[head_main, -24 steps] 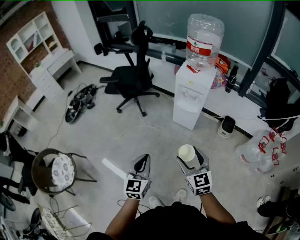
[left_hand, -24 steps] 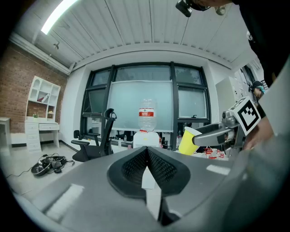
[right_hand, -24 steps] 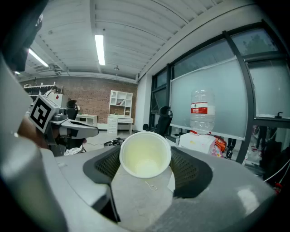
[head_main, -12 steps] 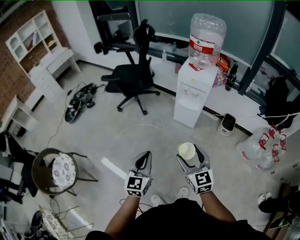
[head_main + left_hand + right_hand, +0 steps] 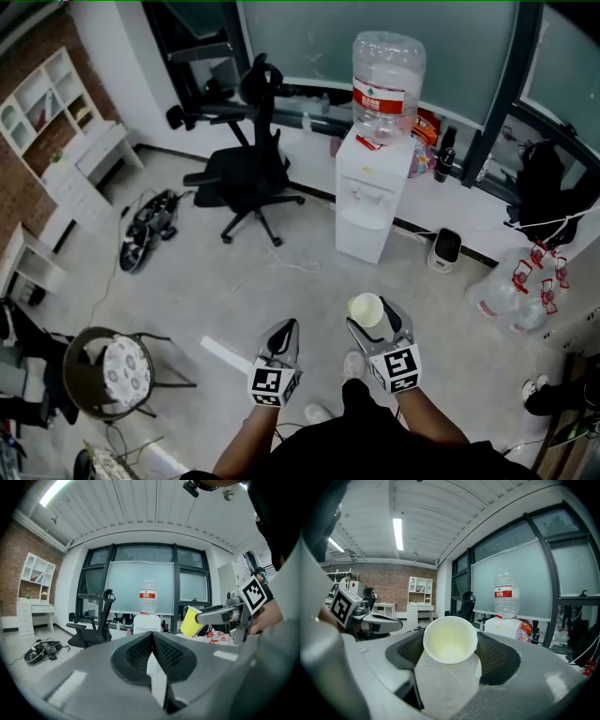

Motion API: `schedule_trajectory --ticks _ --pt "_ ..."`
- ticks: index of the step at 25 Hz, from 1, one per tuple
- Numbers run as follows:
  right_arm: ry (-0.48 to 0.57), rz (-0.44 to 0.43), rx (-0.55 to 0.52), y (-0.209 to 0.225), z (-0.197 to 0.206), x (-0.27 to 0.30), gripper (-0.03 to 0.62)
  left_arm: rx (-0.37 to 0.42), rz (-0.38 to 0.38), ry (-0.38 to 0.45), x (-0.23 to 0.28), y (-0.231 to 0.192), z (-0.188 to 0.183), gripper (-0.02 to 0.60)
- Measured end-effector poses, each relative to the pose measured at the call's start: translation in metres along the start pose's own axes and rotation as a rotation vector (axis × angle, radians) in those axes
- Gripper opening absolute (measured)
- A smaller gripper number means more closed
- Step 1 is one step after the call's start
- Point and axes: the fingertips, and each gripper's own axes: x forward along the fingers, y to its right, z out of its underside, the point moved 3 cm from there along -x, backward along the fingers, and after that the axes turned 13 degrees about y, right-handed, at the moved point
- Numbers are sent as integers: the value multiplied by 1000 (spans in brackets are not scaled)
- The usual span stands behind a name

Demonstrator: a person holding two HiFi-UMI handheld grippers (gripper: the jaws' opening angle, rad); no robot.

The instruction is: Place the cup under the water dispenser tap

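between the jaws of the right gripper (image 5: 375,317): cup (image 5: 450,639), yellow outside, pale and empty inside, mouth tipped back toward the person. jaws set wide, pads clamped on its sides. water dispenser (image 5: 373,192) stands across the floor ahead, well apart from the cup. left gripper (image 5: 151,641) fully closed, nothing in it. both held out front, side by side, roughly level.

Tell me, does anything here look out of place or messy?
Nothing looks spilled or broken. The yellow cup is held tilted, and it is empty. A dark tangle of gear and a white strip lie loose on the floor.
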Motion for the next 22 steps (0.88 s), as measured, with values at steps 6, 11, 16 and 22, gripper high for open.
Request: schedule_trajectory --ticks 6,11,16,22 --pt "-30 -7 4 33 10 32 348 2 6 -17 43 -9 3 17" --pt "-66 2 7 72 19 55 348 -26 22 -64 93 -7 9 17" --pt "-73 9 20 112 24 75 350 -28 42 -77 144 -1 11 17" --pt "-60 2 31 153 23 93 350 -14 42 -77 186 4 11 17"
